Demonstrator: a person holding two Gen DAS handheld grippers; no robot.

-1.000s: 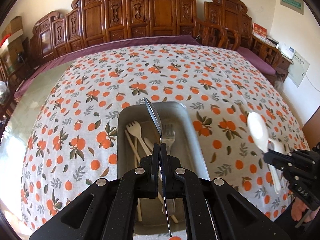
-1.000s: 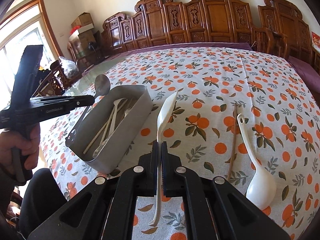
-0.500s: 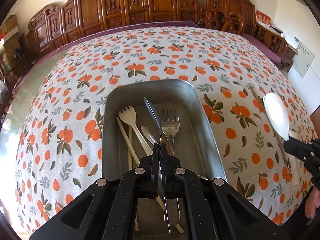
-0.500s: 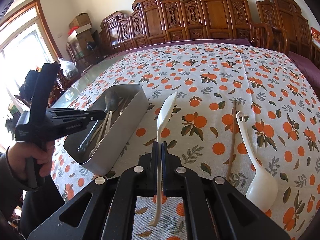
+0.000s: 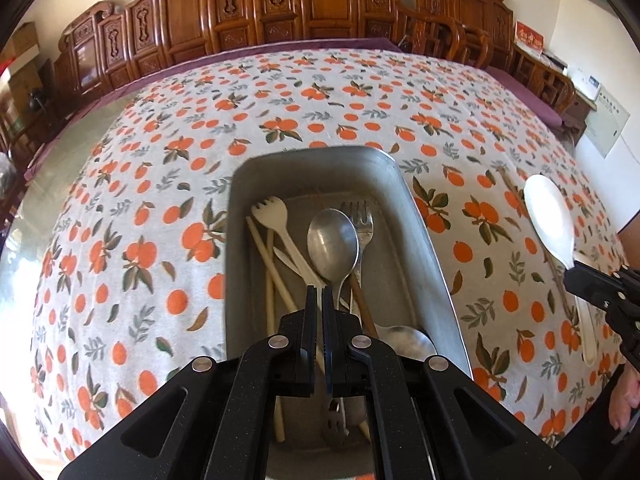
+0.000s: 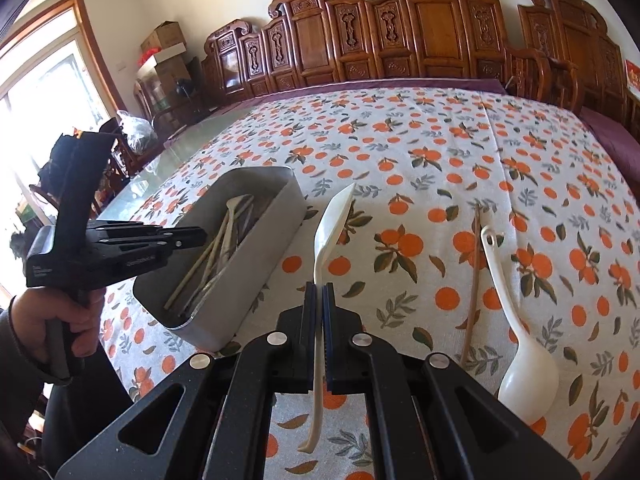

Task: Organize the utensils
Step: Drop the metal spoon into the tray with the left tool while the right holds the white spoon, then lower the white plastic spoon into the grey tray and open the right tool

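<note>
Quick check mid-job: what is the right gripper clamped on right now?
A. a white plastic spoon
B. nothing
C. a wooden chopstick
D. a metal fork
A: the right gripper has its fingers shut on the handle of the white plastic spoon, bowl pointing away over the tablecloth.

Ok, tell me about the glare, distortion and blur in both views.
Left wrist: fisheye bows the tablecloth, dark vignette in the corners, metal tray sharp. Right wrist: the window is blown out white, the bare tabletop gleams, no motion blur.
</note>
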